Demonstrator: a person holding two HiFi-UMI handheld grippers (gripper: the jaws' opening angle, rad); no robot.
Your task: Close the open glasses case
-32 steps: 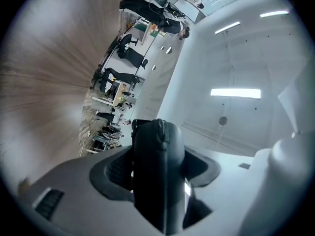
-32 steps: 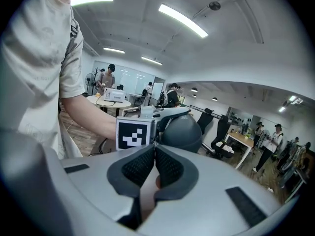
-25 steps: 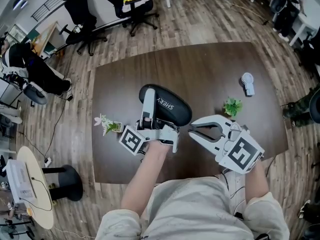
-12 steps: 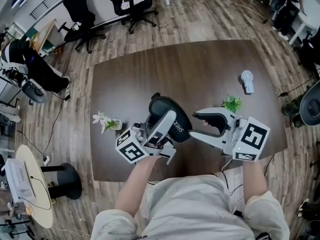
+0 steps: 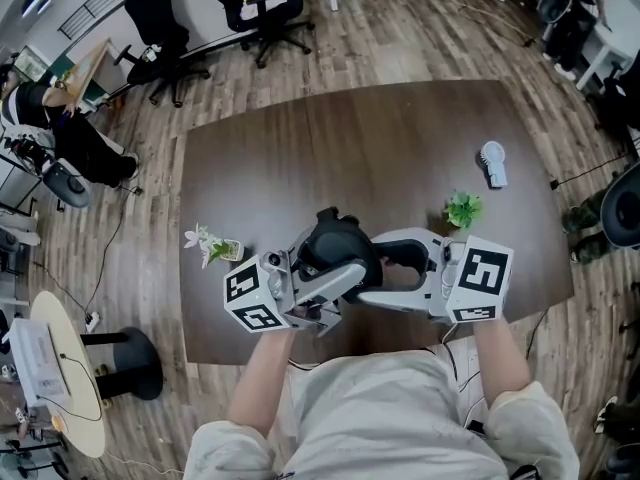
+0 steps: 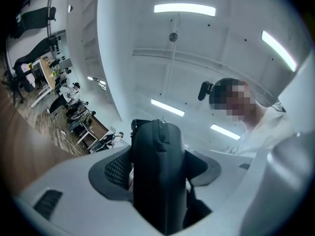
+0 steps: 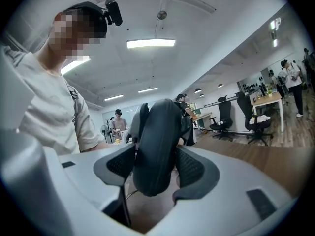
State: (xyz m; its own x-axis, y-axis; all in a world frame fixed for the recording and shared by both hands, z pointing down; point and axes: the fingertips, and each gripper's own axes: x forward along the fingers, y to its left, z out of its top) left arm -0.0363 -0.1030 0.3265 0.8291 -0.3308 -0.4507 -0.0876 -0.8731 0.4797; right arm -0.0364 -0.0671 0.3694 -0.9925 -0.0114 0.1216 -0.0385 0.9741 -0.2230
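Observation:
The black glasses case (image 5: 338,240) is lifted off the brown table (image 5: 400,138) and stands on edge between both grippers. My left gripper (image 5: 333,268) is shut on it; in the left gripper view both pads press the case (image 6: 157,181), whose zip seam faces the camera. My right gripper (image 5: 372,268) reaches in from the right. Its jaws have just been opening and stand wide, with the case (image 7: 157,141) between them, close to both pads. Whether the case's two halves meet all the way round I cannot tell.
A small green plant (image 5: 463,210) and a white hand fan (image 5: 494,165) sit at the table's right. A white flower sprig in a pot (image 5: 210,245) stands at the left edge. Office chairs (image 5: 265,13) stand on the wooden floor beyond the table.
The left gripper raised the case from lying flat and turned it on edge. The right gripper's jaws opened wide and moved left around the case's end.

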